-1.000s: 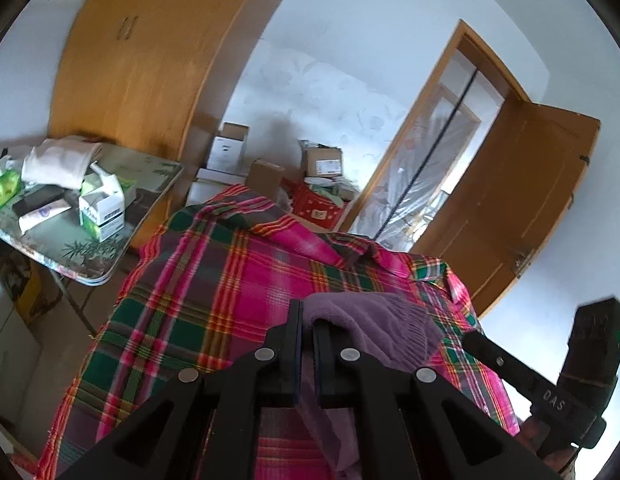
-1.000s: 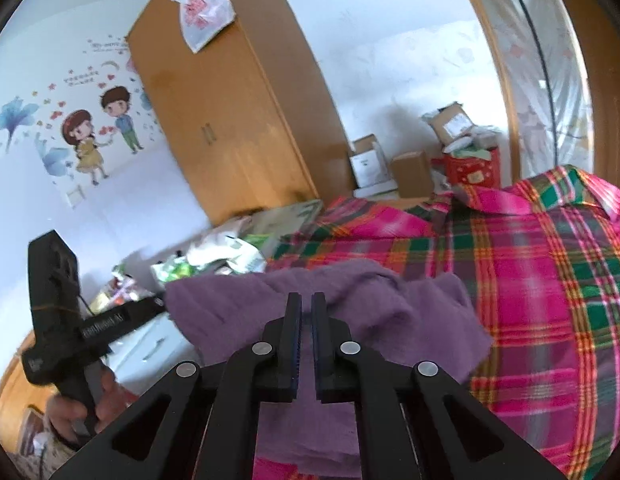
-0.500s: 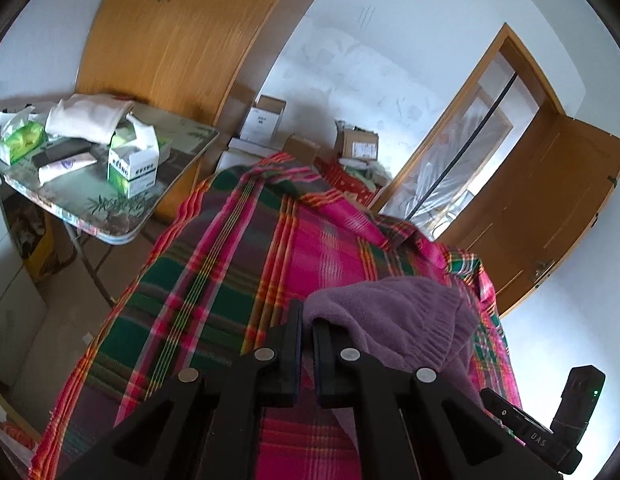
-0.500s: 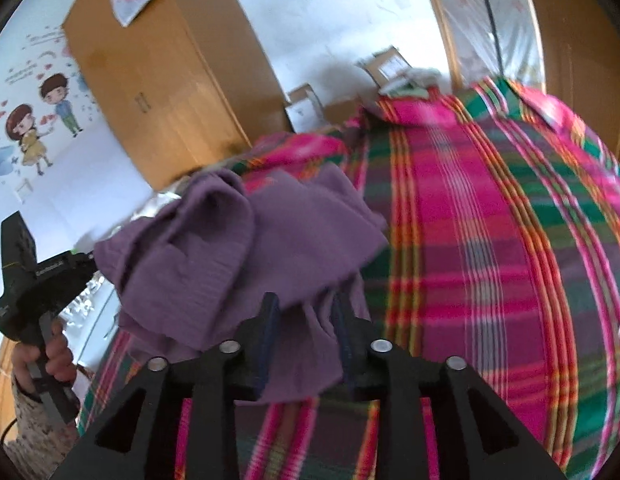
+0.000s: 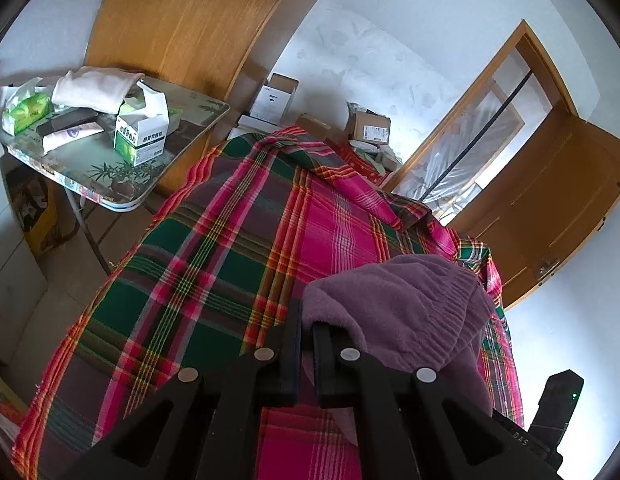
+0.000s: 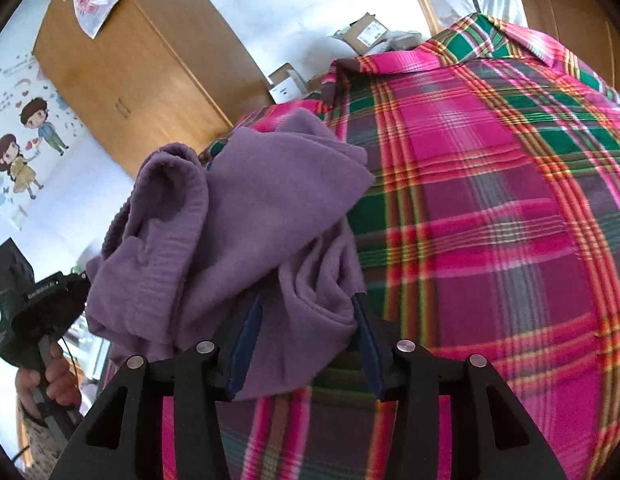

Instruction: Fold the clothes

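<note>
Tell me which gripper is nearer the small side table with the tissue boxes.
Left. The left gripper, shut on the purple garment, works the side of the plaid bed that the side table adjoins. The right gripper, open around the garment, is on the far side.

Purple garment [image 6: 246,216]; pink, green and yellow plaid bedcover [image 6: 489,220]; black tongs [image 6: 306,344] with blue pads [image 6: 246,344].

right gripper [image 6: 306,344] spread wide around purple garment [image 6: 246,216] on plaid cloth [image 6: 489,220]
</note>
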A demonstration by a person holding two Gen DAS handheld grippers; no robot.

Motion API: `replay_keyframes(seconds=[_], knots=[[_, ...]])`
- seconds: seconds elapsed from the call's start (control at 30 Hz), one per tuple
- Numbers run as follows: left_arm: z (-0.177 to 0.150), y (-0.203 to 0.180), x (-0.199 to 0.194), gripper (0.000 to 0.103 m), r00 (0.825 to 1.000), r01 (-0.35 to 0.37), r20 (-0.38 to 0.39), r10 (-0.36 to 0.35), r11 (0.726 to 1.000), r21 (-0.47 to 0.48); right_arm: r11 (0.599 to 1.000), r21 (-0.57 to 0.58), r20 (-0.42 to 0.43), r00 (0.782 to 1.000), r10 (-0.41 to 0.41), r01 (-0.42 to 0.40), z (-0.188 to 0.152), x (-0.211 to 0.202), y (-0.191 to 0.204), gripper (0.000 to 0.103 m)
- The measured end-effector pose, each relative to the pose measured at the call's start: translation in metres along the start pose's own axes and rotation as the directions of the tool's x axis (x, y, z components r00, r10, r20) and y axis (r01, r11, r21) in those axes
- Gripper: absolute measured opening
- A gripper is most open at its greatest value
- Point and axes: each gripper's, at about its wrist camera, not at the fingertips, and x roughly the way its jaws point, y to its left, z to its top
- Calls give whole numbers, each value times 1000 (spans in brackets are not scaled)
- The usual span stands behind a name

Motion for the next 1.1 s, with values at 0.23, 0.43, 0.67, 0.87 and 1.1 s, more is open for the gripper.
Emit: replay_keyframes(seconds=[0.23, 0.43, 0.67, 0.87, 1.1], knots=[[-3, -5, -5, 4, 1000, -8, 3, 8, 1000, 15, 1000, -14, 32, 999, -6, 6, 2, -11, 5, 12], [-4, -7, -13, 4, 1000, -11, 11, 11, 1000, 16, 1000, -23, 91, 996, 22, -20, 6, -30, 12, 12], [-5, -15, -22, 4, 1000, 9, 11, -9, 1000, 26, 999, -29, 153, 988, 34, -30, 21, -53, 8, 12], [-16, -13, -23, 4, 1000, 0, -5, 0, 1000, 9, 1000, -13, 161, 987, 18, -16, 23, -60, -4, 12], [-34, -8, -23, 11, 995, -10, -101, 8, 1000, -18, 1000, 14, 131, 991, 4, -6, 19, -55, -20, 12]])
